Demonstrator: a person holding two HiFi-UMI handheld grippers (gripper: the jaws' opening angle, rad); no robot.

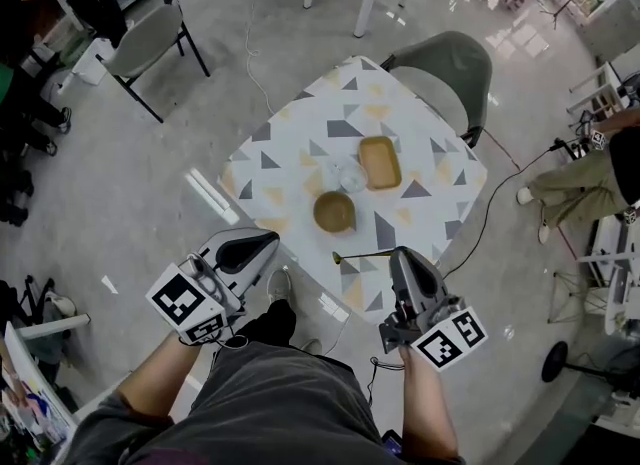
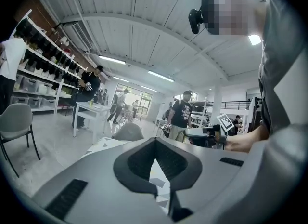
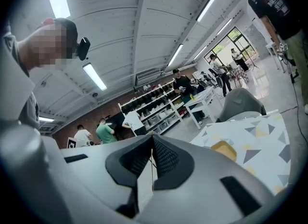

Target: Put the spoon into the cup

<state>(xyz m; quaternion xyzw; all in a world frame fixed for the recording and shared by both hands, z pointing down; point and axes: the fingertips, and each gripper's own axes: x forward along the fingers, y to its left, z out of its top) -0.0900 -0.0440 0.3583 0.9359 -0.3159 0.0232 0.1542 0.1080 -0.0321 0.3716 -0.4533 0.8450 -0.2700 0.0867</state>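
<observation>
The spoon (image 1: 362, 254), with a dark bowl and a thin gold handle, lies on the patterned table (image 1: 290, 133) near its front edge. A clear glass cup (image 1: 351, 178) stands mid-table between a round wooden bowl (image 1: 334, 211) and a rectangular wooden tray (image 1: 379, 161). My right gripper (image 1: 398, 251) hovers at the front edge by the handle's end. Its jaws are shut (image 3: 153, 136) with nothing seen between them. My left gripper (image 1: 270, 237) is off the table's front left corner, its jaws (image 2: 155, 139) closed and empty.
A grey chair (image 1: 445, 68) stands at the table's far side, another chair (image 1: 150, 43) at far left. A cable (image 1: 490, 203) runs across the floor on the right. People stand by shelves and white tables (image 2: 94, 108) in the background.
</observation>
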